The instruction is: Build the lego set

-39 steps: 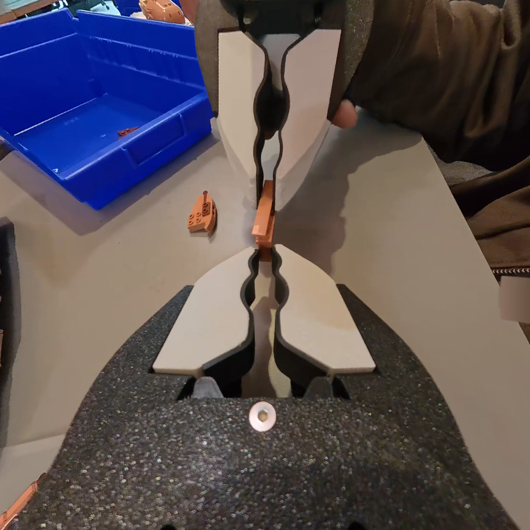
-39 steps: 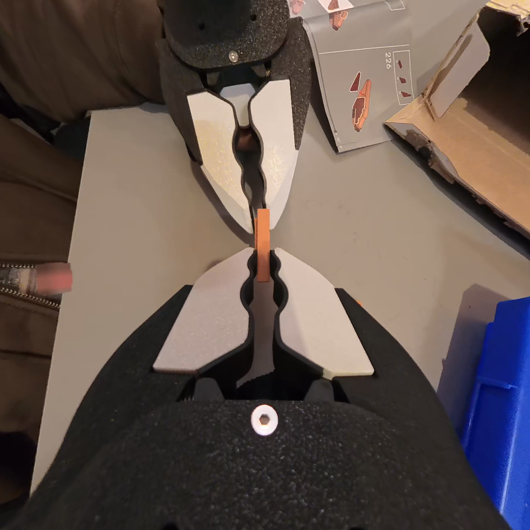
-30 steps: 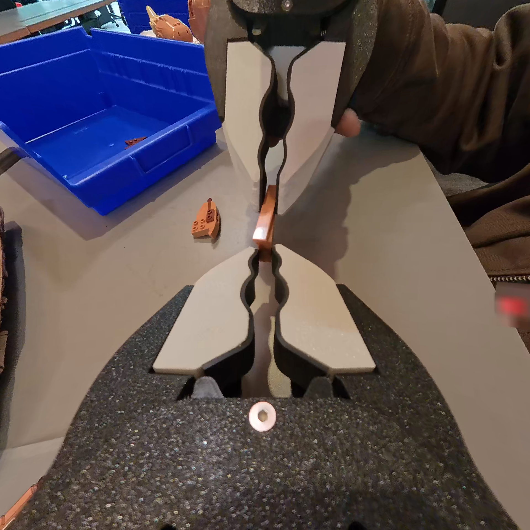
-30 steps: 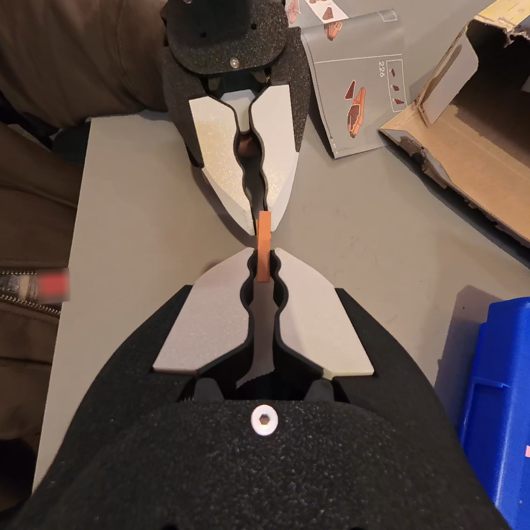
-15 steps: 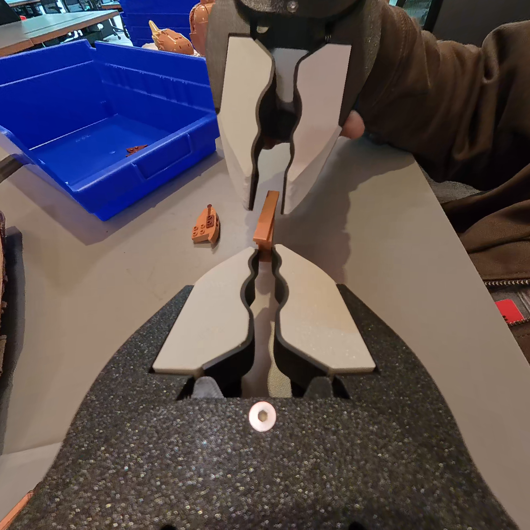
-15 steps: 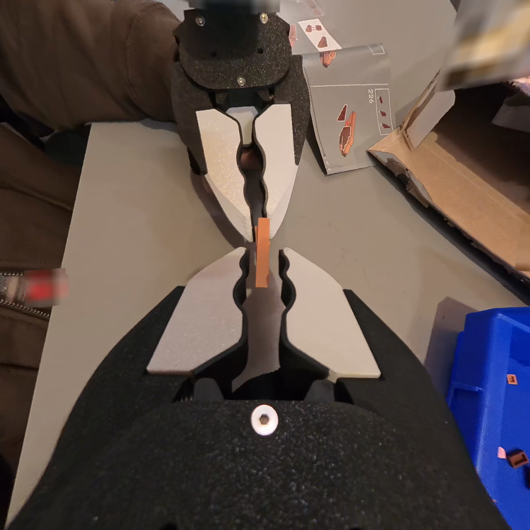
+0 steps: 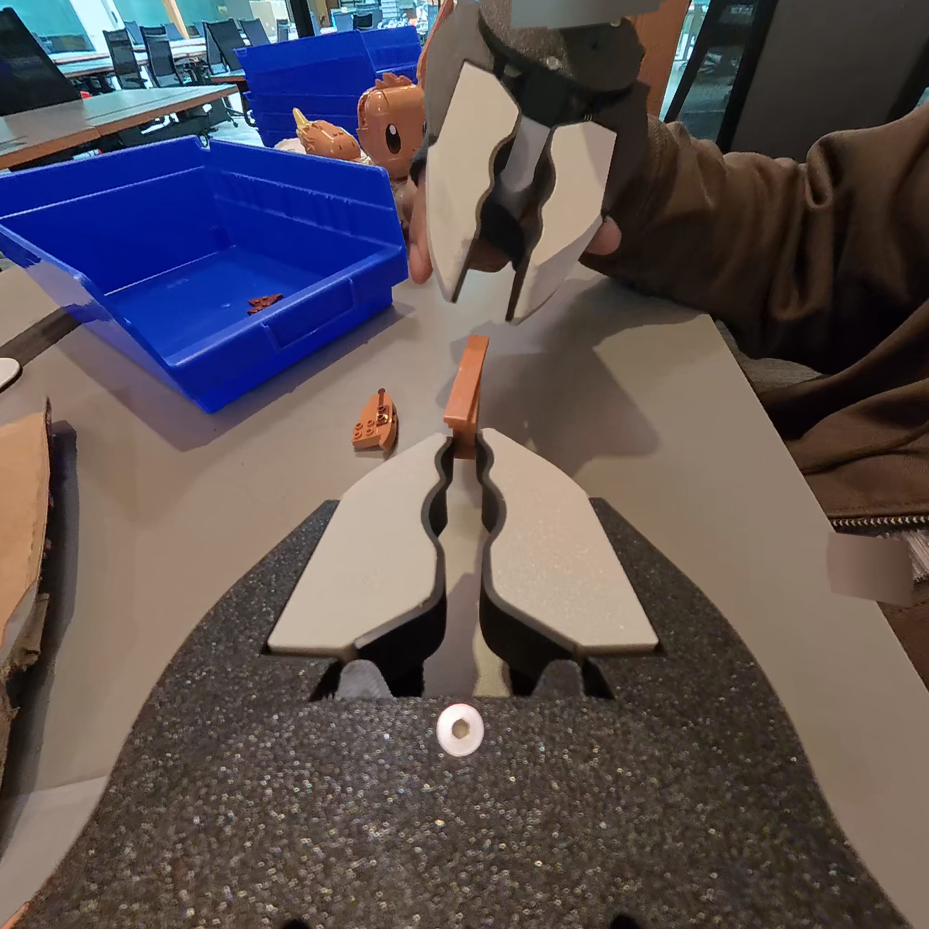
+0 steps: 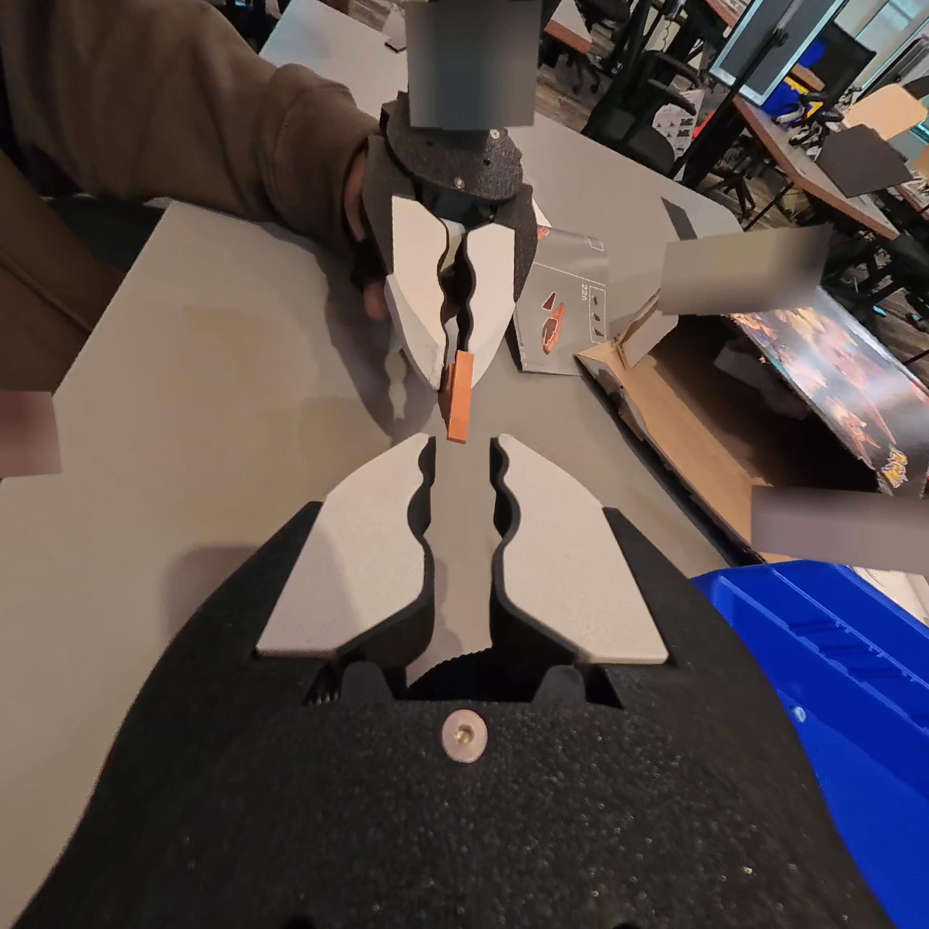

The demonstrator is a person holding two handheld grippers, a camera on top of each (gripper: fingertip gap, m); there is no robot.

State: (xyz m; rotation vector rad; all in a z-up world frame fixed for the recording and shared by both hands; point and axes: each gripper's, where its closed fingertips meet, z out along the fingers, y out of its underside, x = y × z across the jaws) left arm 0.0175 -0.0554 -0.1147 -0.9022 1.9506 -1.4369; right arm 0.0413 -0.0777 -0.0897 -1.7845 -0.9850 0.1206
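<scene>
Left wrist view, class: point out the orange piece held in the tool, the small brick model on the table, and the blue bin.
orange piece (image 7: 466, 387), left wrist view, flat side.
small brick model (image 7: 376, 422), left wrist view, studded top.
blue bin (image 7: 281, 332), left wrist view, front wall.

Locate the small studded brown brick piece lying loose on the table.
In the left wrist view, the small studded brick piece lies on the grey table, left of the left hand-held gripper, in front of the blue bin.

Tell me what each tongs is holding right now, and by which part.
The left tongs pinch the orange brick piece by its near end. The right tongs are open, holding nothing.
</scene>
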